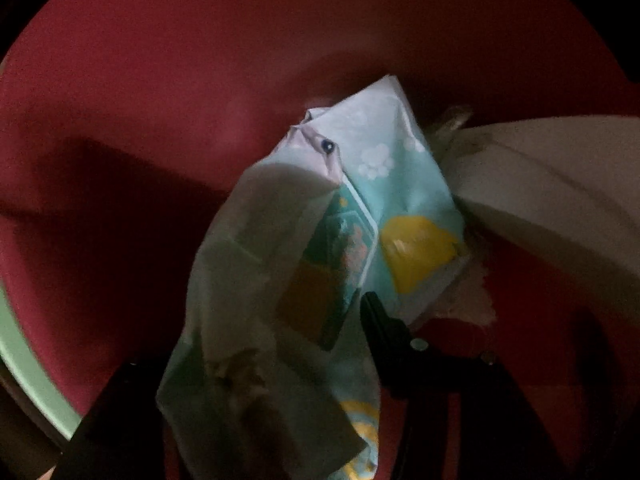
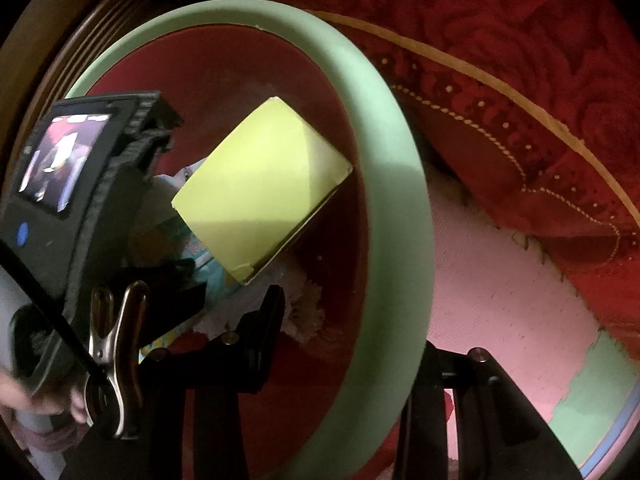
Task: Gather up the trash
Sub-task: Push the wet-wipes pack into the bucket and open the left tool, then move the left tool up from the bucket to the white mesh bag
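Note:
The bin (image 1: pixel 160 100) is red inside with a pale green rim (image 2: pixel 392 200). My left gripper (image 1: pixel 250 330) points down into it, its jaws apart. A crumpled pastel wrapper (image 1: pixel 400 184) printed with clouds and a yellow shape hangs loosely between the fingers, not pinched. A yellow-green box (image 2: pixel 260 188) leans inside the bin and shows pale at the right edge (image 1: pixel 540 184) of the left wrist view. White tissue (image 2: pixel 304 308) lies under it. My right gripper (image 2: pixel 360 340) is shut on the bin's rim, one finger inside and one outside.
The left gripper's body with its small screen (image 2: pixel 60 160) and metal clip fills the left of the right wrist view, with a person's hand (image 2: pixel 16 396) below. A red patterned cloth (image 2: pixel 520 60) and a pink mat (image 2: pixel 500 300) lie outside the bin.

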